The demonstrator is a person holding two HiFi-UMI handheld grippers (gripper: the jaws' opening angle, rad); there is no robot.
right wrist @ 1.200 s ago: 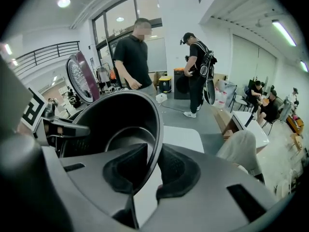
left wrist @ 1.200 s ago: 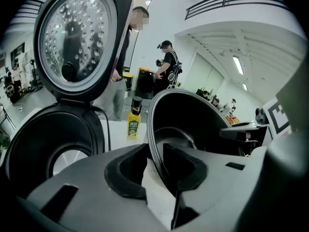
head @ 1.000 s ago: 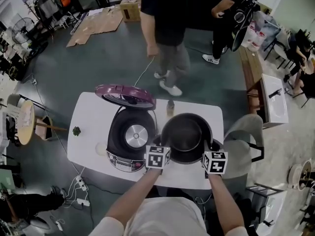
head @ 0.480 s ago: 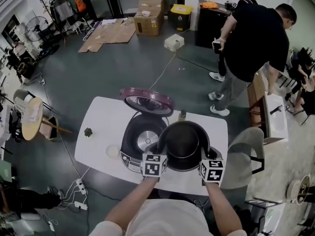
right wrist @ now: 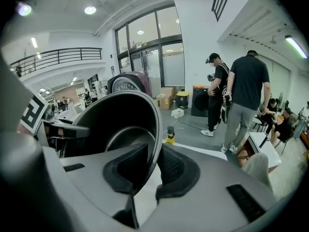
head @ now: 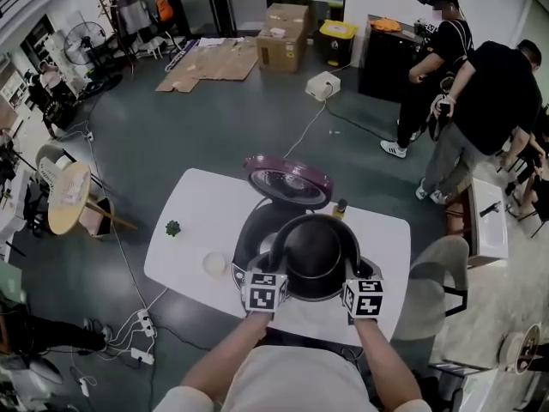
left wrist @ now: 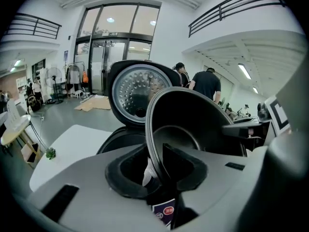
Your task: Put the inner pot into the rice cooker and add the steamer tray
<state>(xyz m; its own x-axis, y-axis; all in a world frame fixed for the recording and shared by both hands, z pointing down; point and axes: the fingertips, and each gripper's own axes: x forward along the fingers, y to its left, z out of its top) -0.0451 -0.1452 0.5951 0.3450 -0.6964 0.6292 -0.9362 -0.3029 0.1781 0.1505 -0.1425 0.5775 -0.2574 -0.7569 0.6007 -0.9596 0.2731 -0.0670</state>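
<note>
The dark inner pot [head: 313, 254] hangs in the air over the right part of the open rice cooker [head: 254, 240], whose purple lid [head: 287, 179] stands up behind it. My left gripper [head: 276, 273] is shut on the pot's near-left rim [left wrist: 153, 139], with one pad inside the wall and one outside. On the near-right rim [right wrist: 155, 129] my right gripper [head: 354, 276] is shut the same way. In the left gripper view the lid's perforated inner plate [left wrist: 136, 89] shows behind the tilted pot. I see no steamer tray.
The cooker stands on a white table [head: 197, 221] with a small green plant [head: 172, 227], a pale round dish [head: 214, 263] and a small bottle [head: 340, 208]. A grey chair [head: 436, 269] is at the right. Two people [head: 480, 101] stand beyond it.
Both grippers have lifted the pot and carried it left, from beside the cooker to over its opening. The person behind the table has walked off to the right.
</note>
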